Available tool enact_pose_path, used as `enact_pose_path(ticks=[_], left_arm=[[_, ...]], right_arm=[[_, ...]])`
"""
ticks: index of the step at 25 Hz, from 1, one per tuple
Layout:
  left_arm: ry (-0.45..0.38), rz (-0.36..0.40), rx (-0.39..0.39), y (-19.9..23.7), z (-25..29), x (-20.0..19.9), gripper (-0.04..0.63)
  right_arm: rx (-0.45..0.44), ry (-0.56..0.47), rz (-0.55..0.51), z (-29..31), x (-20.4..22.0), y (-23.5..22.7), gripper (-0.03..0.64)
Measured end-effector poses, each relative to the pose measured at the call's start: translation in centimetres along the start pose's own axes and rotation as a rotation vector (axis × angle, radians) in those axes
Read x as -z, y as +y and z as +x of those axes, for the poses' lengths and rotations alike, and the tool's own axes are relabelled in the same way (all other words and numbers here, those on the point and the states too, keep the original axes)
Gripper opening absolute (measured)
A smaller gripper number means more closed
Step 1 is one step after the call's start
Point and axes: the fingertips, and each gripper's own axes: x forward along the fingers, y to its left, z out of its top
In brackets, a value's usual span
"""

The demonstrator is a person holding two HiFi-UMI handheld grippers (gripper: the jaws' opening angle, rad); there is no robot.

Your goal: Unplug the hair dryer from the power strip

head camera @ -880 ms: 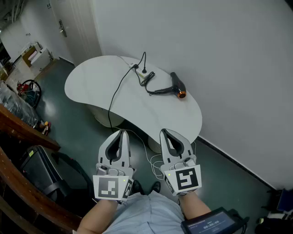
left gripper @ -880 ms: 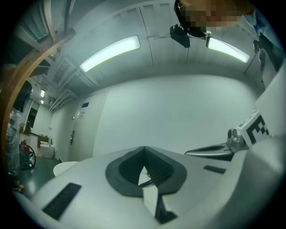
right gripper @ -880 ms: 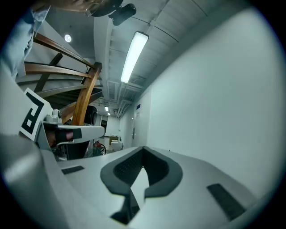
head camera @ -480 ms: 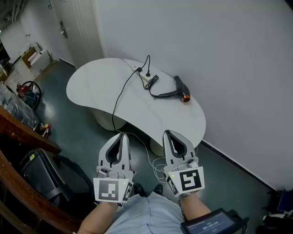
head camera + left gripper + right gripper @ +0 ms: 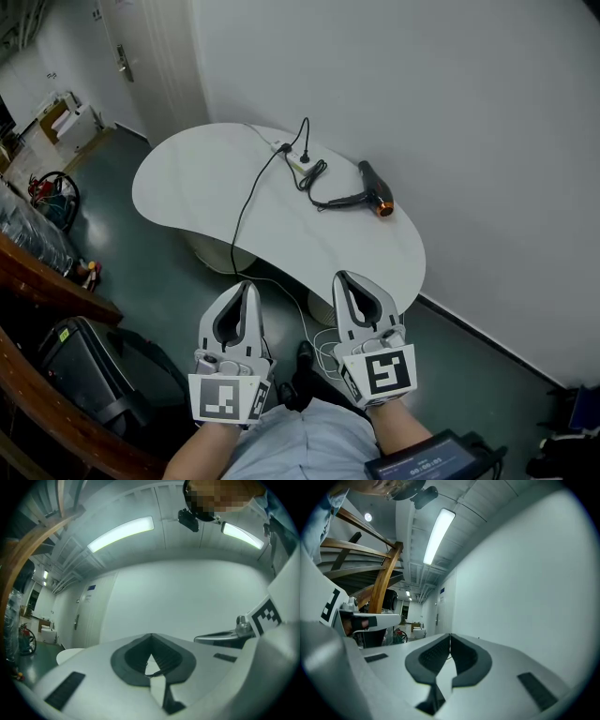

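Open floor (image 5: 169, 272) separates the left gripper (image 5: 245, 287) and right gripper (image 5: 340, 278) from the tabletop (image 5: 187, 183). A black cord (image 5: 246, 197) crosses its middle and hangs over the near edge. The power strip (image 5: 291, 158) and hair dryer (image 5: 373, 190) crowd the far side, close by the wall (image 5: 431, 112). Its left end is bare.

We see a white table (image 5: 187, 183) on a dark green floor (image 5: 159, 272). The hair dryer (image 5: 372, 187) is black with an orange tip, and the power strip (image 5: 291, 157) is white. The left gripper (image 5: 246, 285) and right gripper (image 5: 339, 277) are pale grey, and their 2 cubes carry black-and-white square markers.
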Motion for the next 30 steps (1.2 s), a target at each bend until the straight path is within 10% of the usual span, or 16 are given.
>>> enact_pose_path(ticks=[30], left_arm=[[0.05, 0.093, -0.036, 5.4, 22.1, 0.6, -0.002]], right_arm=[[-0.075, 0.005, 0.074, 21.7, 0.4, -12.1, 0.002]])
